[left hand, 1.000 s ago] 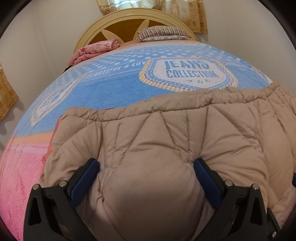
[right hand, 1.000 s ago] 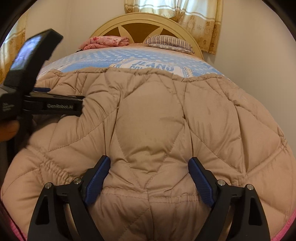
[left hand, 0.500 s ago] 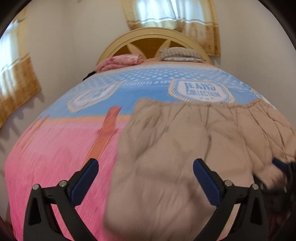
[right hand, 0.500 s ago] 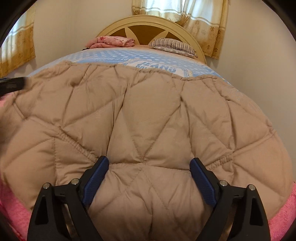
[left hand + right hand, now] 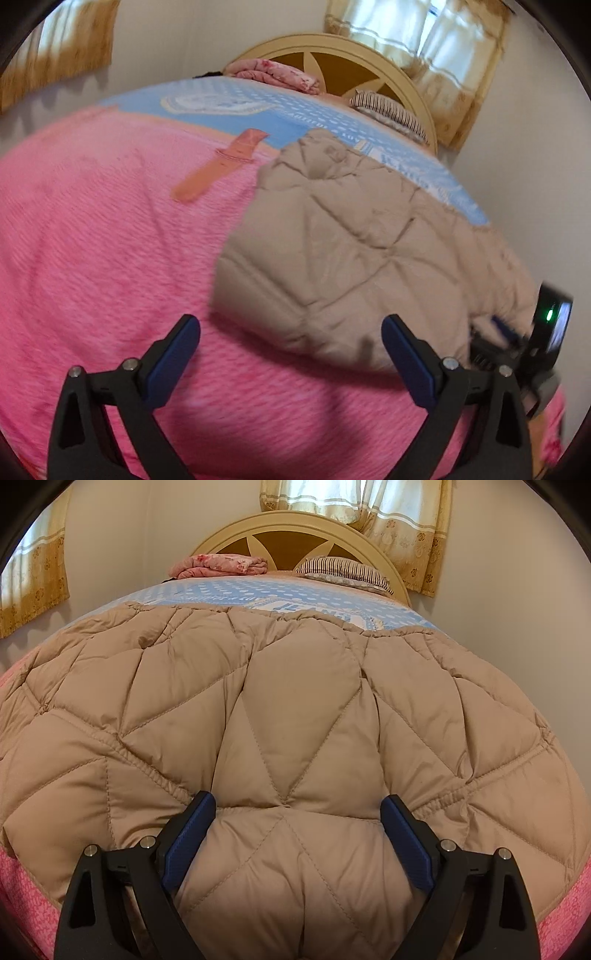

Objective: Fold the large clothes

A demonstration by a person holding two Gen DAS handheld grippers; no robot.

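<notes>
quilted tan jacket [image 5: 295, 716] lies spread on my bed [image 5: 92, 240] | my right tongs [image 5: 297, 834] gape wide, puffed fabric between, pads barely touching | my left tongs [image 5: 291, 354] open, empty over pink blanket

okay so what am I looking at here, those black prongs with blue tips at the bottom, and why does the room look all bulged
Those prongs are two hand-held grippers a person carries, one per hand. Each has a wide-angle camera looking along its fingers, which bulges the room.

One picture is from the left hand-held gripper, open over the pink blanket and holding nothing. The other is from the right hand-held gripper, its jaws wide with a puffy part of the beige quilted coat between them; whether the pads press it is unclear. The coat lies on a bed with a headboard.
</notes>
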